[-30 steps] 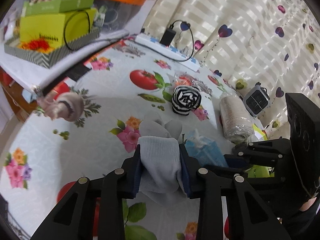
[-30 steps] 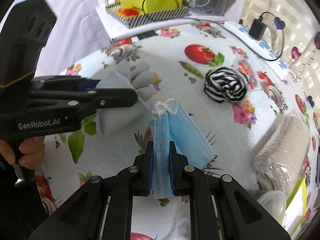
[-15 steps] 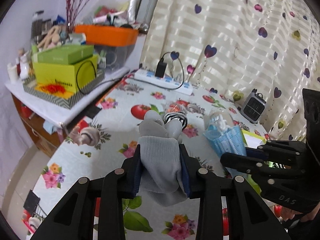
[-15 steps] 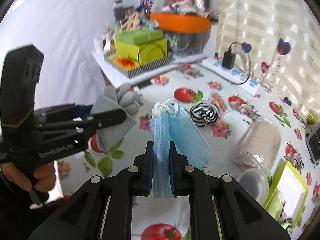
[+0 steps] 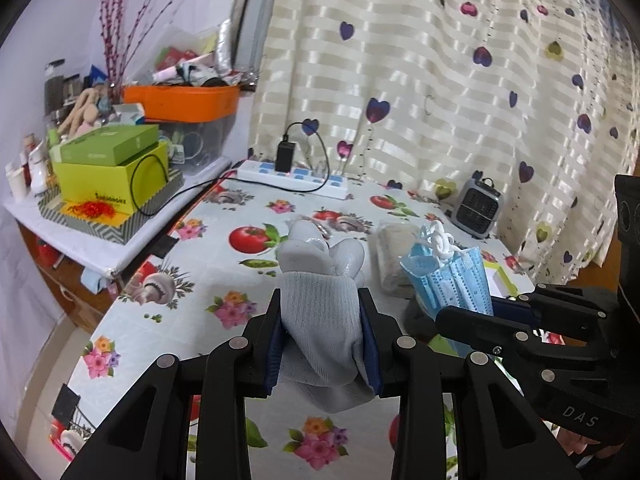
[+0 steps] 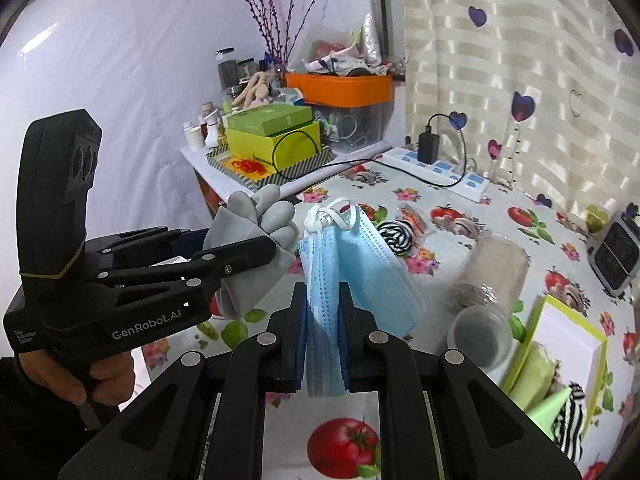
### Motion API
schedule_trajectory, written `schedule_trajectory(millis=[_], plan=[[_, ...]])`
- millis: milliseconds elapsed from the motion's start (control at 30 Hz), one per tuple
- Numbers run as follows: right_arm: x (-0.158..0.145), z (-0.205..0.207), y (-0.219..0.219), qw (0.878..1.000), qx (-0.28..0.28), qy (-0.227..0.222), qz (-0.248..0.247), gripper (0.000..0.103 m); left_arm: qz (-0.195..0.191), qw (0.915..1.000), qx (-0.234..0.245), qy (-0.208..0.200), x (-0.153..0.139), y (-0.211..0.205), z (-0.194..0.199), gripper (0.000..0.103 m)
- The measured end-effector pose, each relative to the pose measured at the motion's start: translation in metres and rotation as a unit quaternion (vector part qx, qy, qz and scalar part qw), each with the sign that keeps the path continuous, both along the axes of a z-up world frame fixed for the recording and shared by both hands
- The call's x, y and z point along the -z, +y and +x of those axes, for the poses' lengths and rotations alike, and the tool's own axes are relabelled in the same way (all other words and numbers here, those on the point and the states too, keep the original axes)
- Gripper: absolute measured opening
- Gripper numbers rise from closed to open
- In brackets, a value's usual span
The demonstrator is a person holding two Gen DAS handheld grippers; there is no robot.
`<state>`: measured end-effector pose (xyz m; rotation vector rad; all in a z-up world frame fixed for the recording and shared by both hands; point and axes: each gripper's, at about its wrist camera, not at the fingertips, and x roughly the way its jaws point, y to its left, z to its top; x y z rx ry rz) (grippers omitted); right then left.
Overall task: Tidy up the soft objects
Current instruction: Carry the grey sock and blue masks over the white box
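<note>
The left claw [image 5: 323,334] is clenched on a grey glove [image 5: 320,304], held above the counter [image 5: 224,248] with its fingertips pointing away. The right claw [image 6: 323,330] is clamped on a stack of blue face masks [image 6: 352,268], also lifted off the counter, just to the right of the glove. Beyond the masks, a striped black-and-white ball of fabric [image 6: 394,236] lies on the counter. A wrapped beige roll [image 6: 490,272] lies to the right of the masks, well apart from the striped ball.
</note>
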<state>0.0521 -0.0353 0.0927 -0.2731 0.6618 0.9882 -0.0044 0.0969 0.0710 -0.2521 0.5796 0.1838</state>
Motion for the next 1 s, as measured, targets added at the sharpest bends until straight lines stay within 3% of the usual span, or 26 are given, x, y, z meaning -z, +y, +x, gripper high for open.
schedule_trajectory(millis=[1000], plan=[[-0.007, 0.007, -0.083, 0.994, 0.098, -0.003, 0.039, 0.014, 0.004, 0.996, 0.088, -0.014, -0.017, -0.06, 0.022, 0.032]])
